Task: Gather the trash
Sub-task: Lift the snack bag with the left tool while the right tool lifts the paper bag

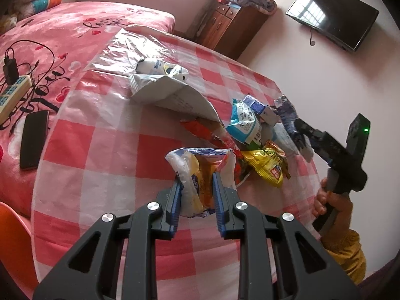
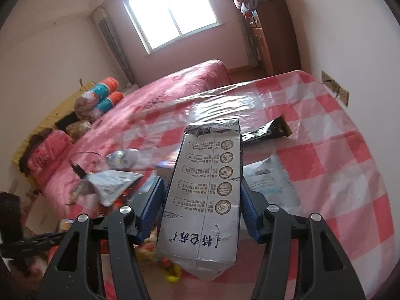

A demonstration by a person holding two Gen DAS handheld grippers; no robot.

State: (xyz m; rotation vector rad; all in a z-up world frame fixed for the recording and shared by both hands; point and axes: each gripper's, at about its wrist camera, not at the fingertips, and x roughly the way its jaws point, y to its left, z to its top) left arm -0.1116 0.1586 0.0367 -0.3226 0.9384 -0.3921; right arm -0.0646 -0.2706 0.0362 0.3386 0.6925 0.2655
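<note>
A round table (image 1: 100,150) with a pink and white checked cover holds a pile of trash. My left gripper (image 1: 196,182) is shut on a crumpled white and orange snack bag (image 1: 197,172) just above the table. Beside it lie a yellow snack bag (image 1: 268,167), a red wrapper (image 1: 212,135), a blue and white packet (image 1: 243,122) and a large white bag (image 1: 172,92). My right gripper (image 2: 202,185) is shut on a grey milk carton (image 2: 207,187) and holds it above the table (image 2: 325,150). The right gripper also shows at the table's right edge in the left wrist view (image 1: 300,135).
A black wrapper (image 2: 267,131) and a white flat packet (image 2: 267,175) lie on the table beyond the carton. A bed (image 1: 62,32) with a pink cover stands beside the table, with a phone (image 1: 33,140) and a power strip (image 1: 12,95). A wooden cabinet (image 1: 230,27) stands behind.
</note>
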